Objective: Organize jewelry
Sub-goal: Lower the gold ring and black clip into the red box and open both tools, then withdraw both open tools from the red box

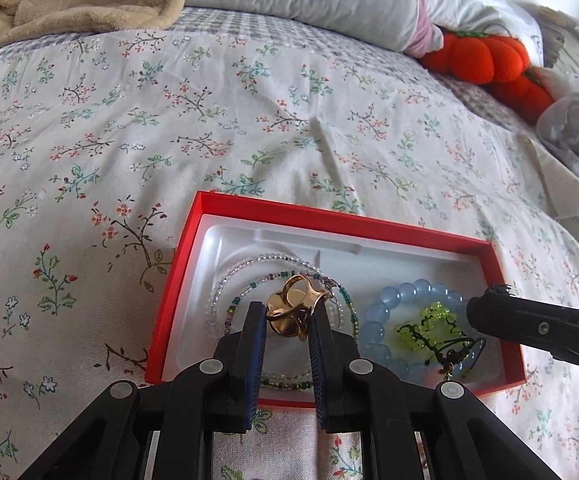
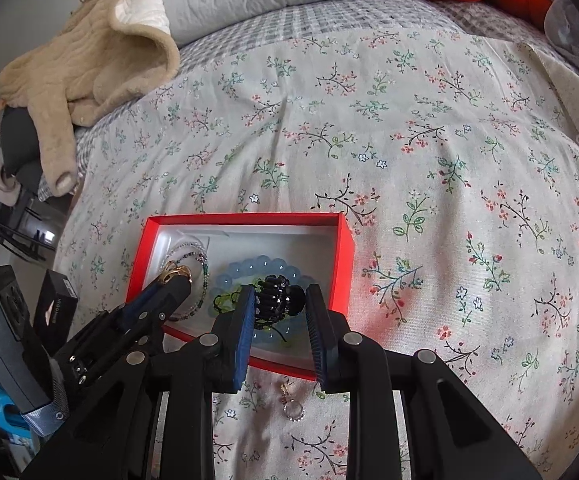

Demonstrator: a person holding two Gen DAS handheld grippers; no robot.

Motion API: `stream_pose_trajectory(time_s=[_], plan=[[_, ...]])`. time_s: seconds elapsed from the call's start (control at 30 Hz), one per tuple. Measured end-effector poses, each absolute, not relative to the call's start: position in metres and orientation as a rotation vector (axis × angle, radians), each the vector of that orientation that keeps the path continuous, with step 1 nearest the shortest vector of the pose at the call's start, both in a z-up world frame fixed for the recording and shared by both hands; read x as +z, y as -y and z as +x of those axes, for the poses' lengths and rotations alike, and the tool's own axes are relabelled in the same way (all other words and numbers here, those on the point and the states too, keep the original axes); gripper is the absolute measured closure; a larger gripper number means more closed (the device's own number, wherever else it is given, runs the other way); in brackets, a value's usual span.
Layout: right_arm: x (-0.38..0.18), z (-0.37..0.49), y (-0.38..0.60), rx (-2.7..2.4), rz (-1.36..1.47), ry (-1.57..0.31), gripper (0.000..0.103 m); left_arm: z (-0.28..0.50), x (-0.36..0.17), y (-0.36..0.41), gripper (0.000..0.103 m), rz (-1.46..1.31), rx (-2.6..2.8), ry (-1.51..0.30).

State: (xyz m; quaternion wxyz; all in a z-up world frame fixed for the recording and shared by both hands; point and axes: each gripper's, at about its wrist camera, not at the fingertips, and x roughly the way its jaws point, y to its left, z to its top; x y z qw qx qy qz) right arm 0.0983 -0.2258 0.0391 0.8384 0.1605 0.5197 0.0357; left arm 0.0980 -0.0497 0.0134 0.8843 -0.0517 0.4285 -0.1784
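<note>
The left gripper (image 1: 287, 316) pinches a gold clip (image 1: 293, 310) between its fingers (image 1: 255, 336), holding it just above the left half of the red box (image 1: 329, 222). That half already holds a thin bead necklace (image 1: 225, 280), so the clip is likely headed for the same place. The box sits open on the bed (image 1: 169, 120), its white tray (image 1: 389, 250) keeping the pieces from rolling into the soft cover.

The right gripper (image 2: 279, 306) hangs over the box's right half with a black claw clip (image 2: 277, 298) between its fingers (image 2: 245, 320). The clip touches the left finger, but a gap shows on the right side, so the fingers look spread rather than pressed tight (whether the clip is gripped or merely resting there I cannot tell). Under it lie a blue bracelet (image 2: 249, 270) and a green beaded piece (image 2: 223, 300).

One small ring charm (image 2: 292, 410) lies on the bed just outside the box's near wall, below the right gripper. By my judgement it is the piece left to collect once both clips are set down.
</note>
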Motion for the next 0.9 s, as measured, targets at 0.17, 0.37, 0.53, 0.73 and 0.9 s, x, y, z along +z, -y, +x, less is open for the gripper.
stream_pose_trajectory(time_s=[0.17,0.37,0.53,0.73,0.9], plan=[[0.038,0.099,0.225,0.085,0.338,-1.107,0.075,0.097,0.015,0.048,0.085,-0.08,-0.351,-0.896],[0.047,0.093,0.224,0.107,0.36,-1.104,0.07,0.084,0.031,0.047,0.06,-0.03,-0.353,-0.855],[0.059,0.084,0.226,0.123,0.365,-1.088,0.064,0.075,0.037,0.042,0.053,-0.016,-0.356,-0.861],[0.064,0.071,0.231,0.122,0.392,-1.083,0.063,0.059,0.039,0.035,0.041,0.013,-0.35,-0.874],[0.068,0.056,0.231,0.114,0.343,-1.079,0.053,0.049,0.036,0.023,0.026,0.007,-0.344,-0.927]])
